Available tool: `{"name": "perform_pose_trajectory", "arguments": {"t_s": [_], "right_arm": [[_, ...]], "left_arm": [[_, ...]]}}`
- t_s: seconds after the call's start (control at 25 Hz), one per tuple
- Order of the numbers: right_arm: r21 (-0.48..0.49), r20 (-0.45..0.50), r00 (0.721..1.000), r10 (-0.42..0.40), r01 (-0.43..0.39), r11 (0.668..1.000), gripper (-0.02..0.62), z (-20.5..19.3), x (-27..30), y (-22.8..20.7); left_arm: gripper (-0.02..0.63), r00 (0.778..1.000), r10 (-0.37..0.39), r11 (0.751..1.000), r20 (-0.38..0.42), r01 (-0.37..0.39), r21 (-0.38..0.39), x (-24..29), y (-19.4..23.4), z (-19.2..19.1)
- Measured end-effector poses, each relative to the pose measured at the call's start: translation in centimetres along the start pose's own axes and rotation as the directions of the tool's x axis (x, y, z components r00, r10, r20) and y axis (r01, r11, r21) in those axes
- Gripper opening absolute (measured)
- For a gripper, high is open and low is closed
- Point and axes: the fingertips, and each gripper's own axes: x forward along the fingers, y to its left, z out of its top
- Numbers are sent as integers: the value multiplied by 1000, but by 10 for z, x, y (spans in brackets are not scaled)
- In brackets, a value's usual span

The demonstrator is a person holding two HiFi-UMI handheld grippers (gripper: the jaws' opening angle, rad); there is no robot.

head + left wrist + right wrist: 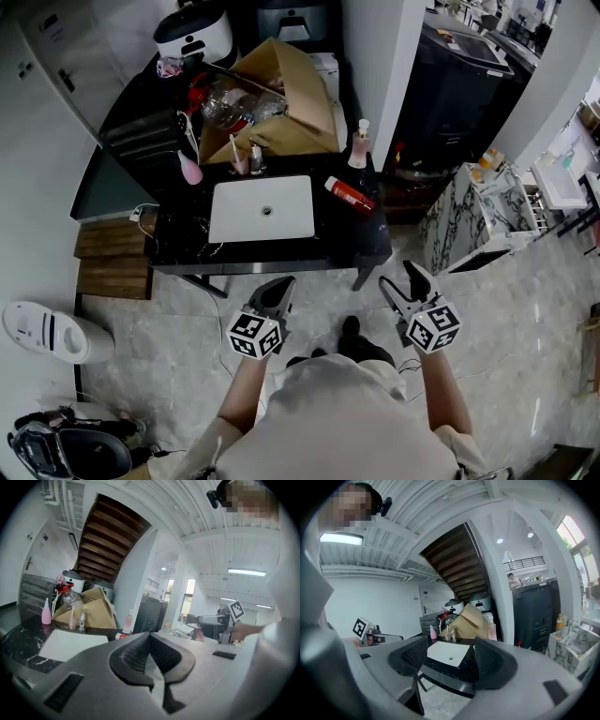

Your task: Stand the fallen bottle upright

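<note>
The fallen bottle (pixel 349 193), red with a white cap, lies on its side on the black counter (pixel 361 234), right of the white sink basin (pixel 262 208). In the left gripper view only its red end (pixel 120 636) peeks over the jaw. Both grippers hang over the floor in front of the counter, well short of the bottle. My left gripper (pixel 275 296) (pixel 150 637) is shut, its jaw tips meeting with nothing between them. My right gripper (pixel 405 281) (pixel 450 656) is open and empty, with the basin (pixel 446 652) showing through the gap.
Behind the basin stand a pink bottle (pixel 190 169), small bottles (pixel 246 157), a tall pump bottle (pixel 359 145) and an open cardboard box (pixel 281 108). A dark cabinet (pixel 459 84) and a marble-patterned stand (pixel 469 216) are at the right. A white appliance (pixel 52 333) sits on the floor at the left.
</note>
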Motion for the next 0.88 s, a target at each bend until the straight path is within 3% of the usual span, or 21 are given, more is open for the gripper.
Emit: {"name": "perform_pose_trajectory", "arguments": {"t_s": [0.4, 0.88], "right_arm": [[-8, -35, 999, 5, -5, 1000, 305, -2, 36, -29], [-36, -104, 994, 43, -47, 998, 305, 2, 111, -91]], "left_arm": [[8, 999, 35, 999, -12, -35, -16, 26, 25, 4], [8, 998, 65, 997, -23, -66, -34, 101, 59, 15]]}}
